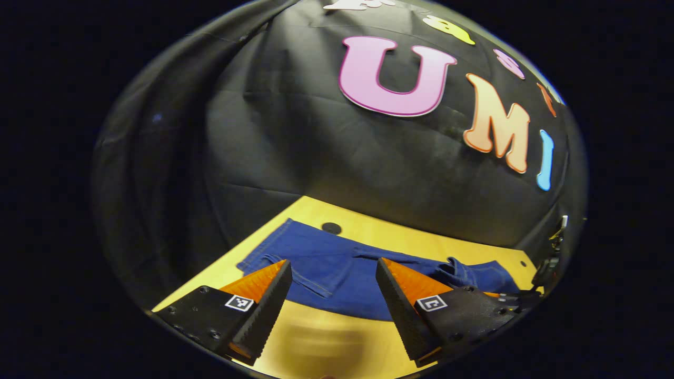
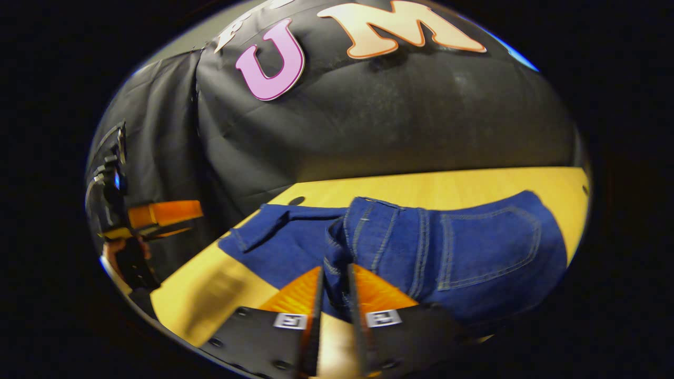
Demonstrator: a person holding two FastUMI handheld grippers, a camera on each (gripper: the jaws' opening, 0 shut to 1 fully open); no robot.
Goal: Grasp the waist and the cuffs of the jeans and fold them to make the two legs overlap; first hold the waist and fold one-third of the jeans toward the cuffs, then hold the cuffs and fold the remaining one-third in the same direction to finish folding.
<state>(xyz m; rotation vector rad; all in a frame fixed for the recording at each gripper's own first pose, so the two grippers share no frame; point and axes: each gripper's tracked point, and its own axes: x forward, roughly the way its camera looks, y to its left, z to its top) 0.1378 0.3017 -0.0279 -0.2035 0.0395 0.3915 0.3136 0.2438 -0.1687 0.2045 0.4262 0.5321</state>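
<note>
Presently listed, two views.

Jeans point(image 2: 463, 247): dark blue denim, lying on the yellow wooden table point(image 2: 447, 187) against the black cloth wall. In the right gripper view the waist end is bunched and raised toward the camera, a back pocket with pale stitching facing up; a flatter part of the denim lies further left. In the left gripper view the jeans point(image 1: 337, 268) spread across the table beyond the fingers, one end lifted in a crumpled fold at the right.

Right gripper point(image 2: 334, 287): orange-and-black fingers drawn nearly together, with a fold of the raised denim pinched between them on both sides.

Left gripper point(image 1: 333, 284): fingers spread wide, nothing between them, held above the table with the denim showing through the gap. In the right gripper view the same tool point(image 2: 158, 216) appears far left, well apart from the jeans, with a person's hand point(image 2: 113, 252) below it.

Small dark round mark point(image 1: 331, 228): on the table top just beyond the far edge of the jeans.
</note>
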